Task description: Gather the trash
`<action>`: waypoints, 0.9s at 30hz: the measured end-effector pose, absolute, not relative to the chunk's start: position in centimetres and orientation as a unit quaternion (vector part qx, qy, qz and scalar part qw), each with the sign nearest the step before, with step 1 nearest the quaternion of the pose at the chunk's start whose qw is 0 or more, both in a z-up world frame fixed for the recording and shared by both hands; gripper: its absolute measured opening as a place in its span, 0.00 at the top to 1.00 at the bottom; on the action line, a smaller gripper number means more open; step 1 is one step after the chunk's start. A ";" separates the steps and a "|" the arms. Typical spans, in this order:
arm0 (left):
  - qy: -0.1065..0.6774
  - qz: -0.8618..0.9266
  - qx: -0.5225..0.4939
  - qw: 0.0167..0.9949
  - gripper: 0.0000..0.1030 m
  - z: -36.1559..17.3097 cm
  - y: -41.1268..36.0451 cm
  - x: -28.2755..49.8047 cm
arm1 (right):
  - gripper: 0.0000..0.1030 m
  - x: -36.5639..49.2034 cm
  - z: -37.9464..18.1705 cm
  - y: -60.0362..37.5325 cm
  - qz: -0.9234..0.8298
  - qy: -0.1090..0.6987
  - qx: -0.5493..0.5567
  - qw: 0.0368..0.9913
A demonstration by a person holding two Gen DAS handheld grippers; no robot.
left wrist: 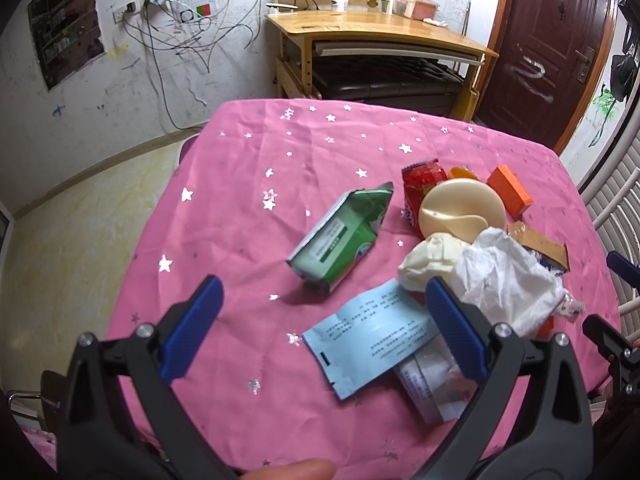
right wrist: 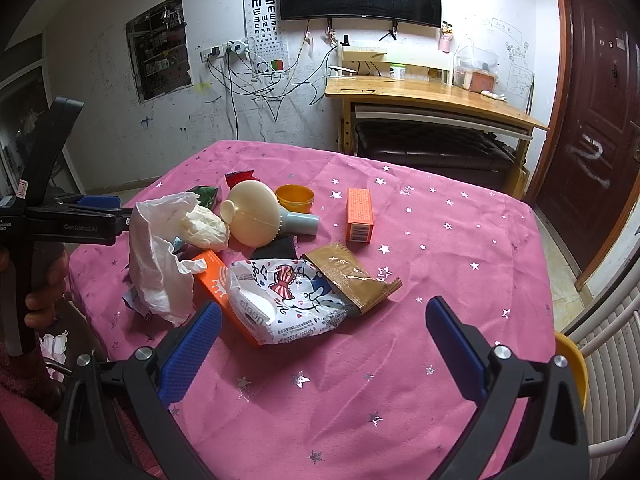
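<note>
Trash lies on a pink star-print tablecloth (left wrist: 248, 168). In the left wrist view my left gripper (left wrist: 324, 312) is open and empty, over a light blue packet (left wrist: 368, 340), with a green carton (left wrist: 344, 236) just ahead and a white plastic bag (left wrist: 508, 280) by its right finger. In the right wrist view my right gripper (right wrist: 324, 332) is open and empty, just short of a white printed wrapper (right wrist: 288, 300), a brown foil packet (right wrist: 352, 276) and an orange box (right wrist: 216, 280). The left gripper (right wrist: 96, 210) shows at the left beside the plastic bag (right wrist: 156, 256).
A cream round lid (right wrist: 254, 212), a small orange cup (right wrist: 295, 197), an upright orange box (right wrist: 360, 216) and a red wrapper (left wrist: 420, 184) lie further back. A wooden desk (right wrist: 432, 96) stands behind the table. A white radiator (right wrist: 612, 364) is at the right.
</note>
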State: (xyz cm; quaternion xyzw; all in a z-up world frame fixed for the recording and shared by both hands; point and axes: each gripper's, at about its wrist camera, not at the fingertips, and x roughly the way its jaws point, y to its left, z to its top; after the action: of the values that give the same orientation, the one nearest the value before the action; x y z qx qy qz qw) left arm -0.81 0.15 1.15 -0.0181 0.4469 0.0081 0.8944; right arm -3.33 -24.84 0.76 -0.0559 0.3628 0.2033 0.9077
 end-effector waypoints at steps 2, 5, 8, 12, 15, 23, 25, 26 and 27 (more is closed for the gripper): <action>0.447 0.008 -0.018 0.894 0.06 1.3 0.2 -0.9 | 0.07 -3.3 0.7 -24.9 0.204 0.363 -0.056 0.908; 0.447 0.007 -0.017 0.894 0.06 0.7 0.0 -0.5 | 0.07 -3.2 0.6 -24.9 0.204 0.363 -0.056 0.907; 0.447 0.007 -0.017 0.894 0.06 0.9 0.0 -0.6 | 0.07 -3.3 0.7 -24.9 0.203 0.363 -0.056 0.908; 0.447 0.008 -0.017 0.894 0.06 0.6 0.1 -0.5 | 0.07 -3.3 0.7 -24.8 0.203 0.363 -0.057 0.908; 0.447 0.008 -0.017 0.894 0.06 0.6 0.0 -0.4 | 0.07 -3.3 0.7 -24.8 0.203 0.363 -0.057 0.908; 0.447 0.008 -0.017 0.894 0.06 0.6 0.0 -0.4 | 0.07 -3.2 0.7 -24.7 0.203 0.363 -0.057 0.908; 0.447 0.008 -0.017 0.894 0.06 0.6 0.0 -0.4 | 0.07 -3.2 0.7 -24.7 0.203 0.363 -0.057 0.908; 0.447 0.008 -0.017 0.894 0.06 0.6 0.0 -0.4 | 0.07 -3.1 0.6 -24.8 0.203 0.363 -0.057 0.908; 0.447 0.008 -0.017 0.894 0.06 0.6 0.1 -0.4 | 0.07 -3.1 0.7 -24.7 0.202 0.363 -0.057 0.908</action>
State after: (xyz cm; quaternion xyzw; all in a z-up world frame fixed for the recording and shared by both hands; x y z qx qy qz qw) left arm -0.41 0.05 0.57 -0.0170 0.4469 0.0075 0.8944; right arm -3.14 -24.72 0.66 -0.0572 0.3627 0.2024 0.9079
